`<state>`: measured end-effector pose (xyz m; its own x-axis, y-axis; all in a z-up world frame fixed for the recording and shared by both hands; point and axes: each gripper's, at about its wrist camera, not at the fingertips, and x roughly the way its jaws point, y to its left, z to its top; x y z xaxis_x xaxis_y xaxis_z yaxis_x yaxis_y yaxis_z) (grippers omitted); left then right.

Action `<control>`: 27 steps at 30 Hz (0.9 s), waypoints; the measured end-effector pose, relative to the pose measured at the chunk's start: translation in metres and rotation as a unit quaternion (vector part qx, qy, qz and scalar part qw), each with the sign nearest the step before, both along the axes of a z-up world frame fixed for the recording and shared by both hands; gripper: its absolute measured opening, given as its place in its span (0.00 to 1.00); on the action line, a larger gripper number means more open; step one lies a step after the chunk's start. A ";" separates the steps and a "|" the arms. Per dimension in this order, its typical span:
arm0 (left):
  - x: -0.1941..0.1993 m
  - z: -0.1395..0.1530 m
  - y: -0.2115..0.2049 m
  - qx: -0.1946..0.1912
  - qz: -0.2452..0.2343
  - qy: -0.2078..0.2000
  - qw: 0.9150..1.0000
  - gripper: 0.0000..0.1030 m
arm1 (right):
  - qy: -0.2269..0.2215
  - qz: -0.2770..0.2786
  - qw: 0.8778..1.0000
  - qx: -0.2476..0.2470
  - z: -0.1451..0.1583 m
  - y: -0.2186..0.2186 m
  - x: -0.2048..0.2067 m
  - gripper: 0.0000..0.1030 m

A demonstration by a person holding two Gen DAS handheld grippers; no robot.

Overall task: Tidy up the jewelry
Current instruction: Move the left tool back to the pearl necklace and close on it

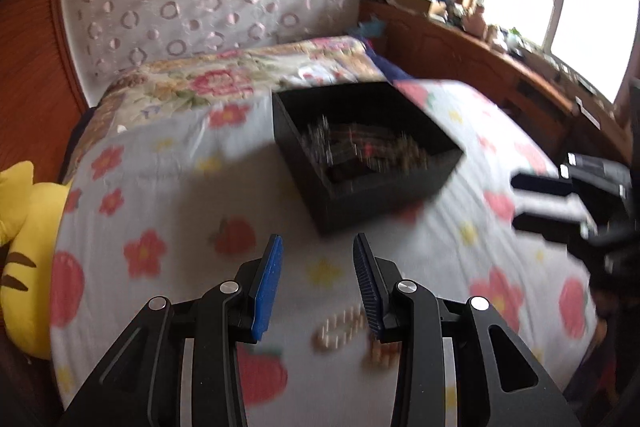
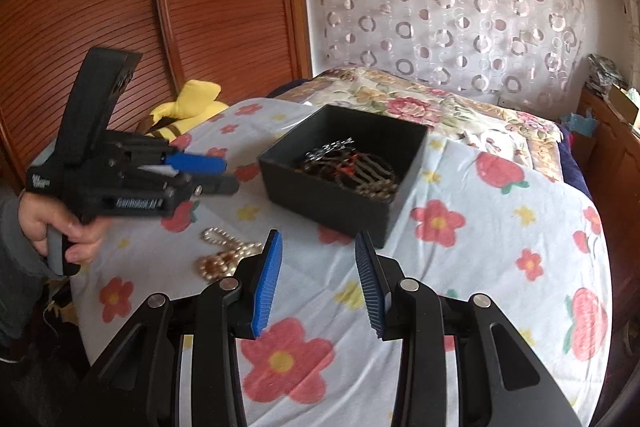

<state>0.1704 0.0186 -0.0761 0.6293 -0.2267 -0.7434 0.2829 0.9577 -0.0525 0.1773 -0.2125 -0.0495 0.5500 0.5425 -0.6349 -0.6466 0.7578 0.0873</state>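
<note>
Left gripper, jaws spread and empty, is shown above the bead necklace, at seven o'clock of the black box. Beads judged light, limp, slippery; a bunched strand is best pinched.

Two wrist fisheyes, each angled down along its hand-held gripper, close over the bed. Shared: black box, curtain wall.

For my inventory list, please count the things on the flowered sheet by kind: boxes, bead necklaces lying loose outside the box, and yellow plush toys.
Black box: 1
Loose bead necklace: 1
Yellow plush toy, at the sheet's edge: 1
Total: 3
The tangled jewelry inside the box is not counted.
</note>
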 end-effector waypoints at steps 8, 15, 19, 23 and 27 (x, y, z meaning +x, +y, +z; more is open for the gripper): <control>-0.025 -0.019 -0.001 0.030 -0.035 0.029 0.999 0.31 | -0.004 0.007 1.000 -0.005 -0.001 0.005 -0.012 0.39; -0.020 -0.032 -0.001 0.043 -0.032 0.037 0.998 0.25 | -0.002 0.003 1.000 -0.002 -0.001 0.002 -0.011 0.39; -0.016 -0.032 -0.006 0.048 -0.034 0.032 0.998 0.25 | 0.000 0.003 1.000 -0.002 -0.003 0.000 -0.011 0.39; -0.012 -0.032 -0.008 0.047 -0.035 0.025 0.998 0.24 | 0.002 0.002 1.000 -0.001 -0.005 -0.001 -0.011 0.39; -0.011 -0.033 -0.012 0.042 -0.047 0.021 0.998 0.11 | 0.007 0.002 1.000 -0.004 -0.010 -0.003 -0.011 0.39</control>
<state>0.1598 0.0070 -0.1094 0.5756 -0.2198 -0.7876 0.3713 0.9284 0.0123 0.1665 -0.2157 -0.0595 0.5391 0.5401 -0.6462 -0.6485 0.7558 0.0907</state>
